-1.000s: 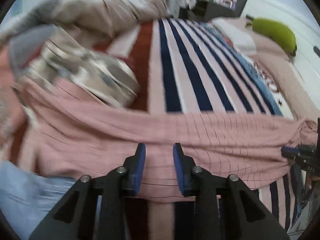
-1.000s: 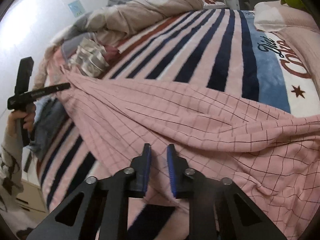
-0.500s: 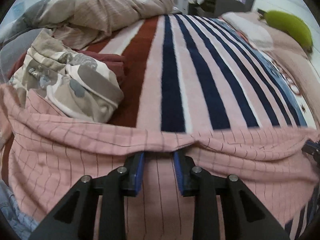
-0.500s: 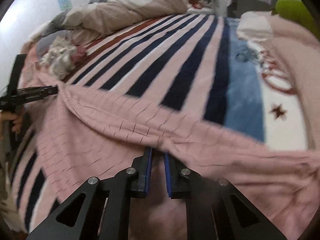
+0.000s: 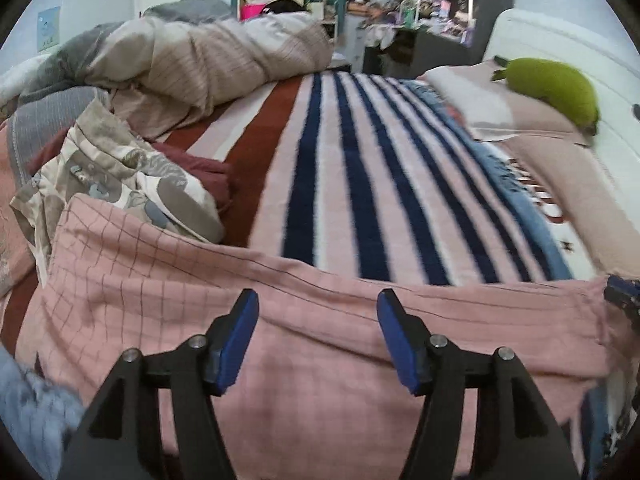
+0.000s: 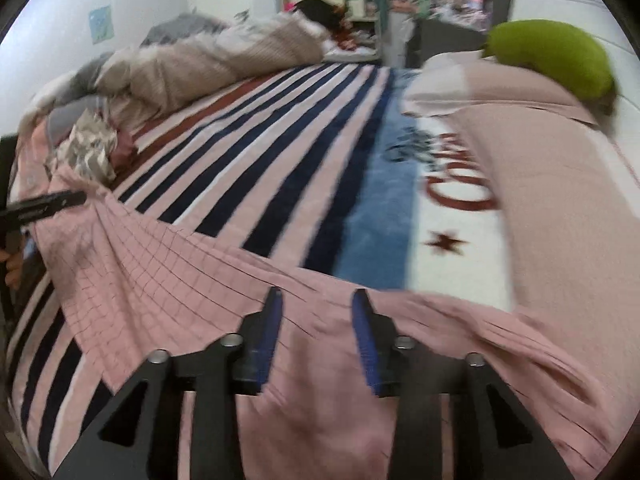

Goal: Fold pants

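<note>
The pink checked pants (image 5: 168, 300) lie folded lengthwise in a long band across the near part of the striped bed; they also show in the right wrist view (image 6: 160, 272). My left gripper (image 5: 318, 304) is open above the pants' far edge, with nothing between its blue pads. My right gripper (image 6: 316, 300) is open too, over the other end of the pants. The left gripper shows at the far left of the right wrist view (image 6: 52, 204), and the right gripper's tip (image 5: 622, 294) at the right edge of the left wrist view.
The striped blanket (image 5: 360, 168) covers the bed beyond the pants. A patterned garment (image 5: 120, 176) and a dark red one (image 5: 200, 172) lie at the left, a rumpled duvet (image 5: 224, 56) behind. A pink pillow (image 5: 580, 184) and a green cushion (image 5: 552, 84) lie at the right.
Both grippers were shut on the pants' edge and carried it forward over the bed. Now both have opened and let go, and the pants lie flat in a folded band.
</note>
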`<action>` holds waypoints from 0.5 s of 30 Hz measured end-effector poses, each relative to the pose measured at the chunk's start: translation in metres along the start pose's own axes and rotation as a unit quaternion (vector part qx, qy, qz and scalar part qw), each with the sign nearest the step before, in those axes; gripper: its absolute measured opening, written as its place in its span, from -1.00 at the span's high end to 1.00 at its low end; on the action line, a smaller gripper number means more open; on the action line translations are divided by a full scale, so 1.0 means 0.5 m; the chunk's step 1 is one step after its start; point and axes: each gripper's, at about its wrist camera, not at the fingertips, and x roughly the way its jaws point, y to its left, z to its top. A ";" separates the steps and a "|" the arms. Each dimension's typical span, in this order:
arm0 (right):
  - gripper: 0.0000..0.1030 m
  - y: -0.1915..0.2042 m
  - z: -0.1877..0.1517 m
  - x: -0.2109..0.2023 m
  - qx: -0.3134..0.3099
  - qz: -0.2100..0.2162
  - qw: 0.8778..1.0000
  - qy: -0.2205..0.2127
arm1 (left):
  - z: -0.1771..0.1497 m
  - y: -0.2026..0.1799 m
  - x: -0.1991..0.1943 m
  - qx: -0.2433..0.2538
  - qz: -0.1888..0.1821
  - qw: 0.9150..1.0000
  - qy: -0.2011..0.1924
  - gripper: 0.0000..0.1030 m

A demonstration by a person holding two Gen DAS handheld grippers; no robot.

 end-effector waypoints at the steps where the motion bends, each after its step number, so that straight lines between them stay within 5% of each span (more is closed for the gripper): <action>1: 0.27 -0.018 -0.008 -0.031 0.006 -0.014 1.000 -0.008 | -0.010 -0.012 -0.017 0.002 -0.006 1.000 -0.004 -0.19; 5: -0.10 -0.083 -0.042 -0.139 0.025 -0.062 0.997 -0.027 | -0.052 -0.049 -0.056 0.006 -0.010 1.000 -0.004 -0.26; 10: -0.14 -0.138 -0.095 -0.209 0.025 -0.107 0.994 -0.020 | -0.110 -0.068 -0.075 -0.011 -0.023 1.000 0.017 -0.27; 15: -0.15 -0.159 -0.130 -0.190 0.031 -0.084 0.996 0.006 | -0.146 -0.077 -0.079 -0.020 -0.024 0.999 0.032 -0.27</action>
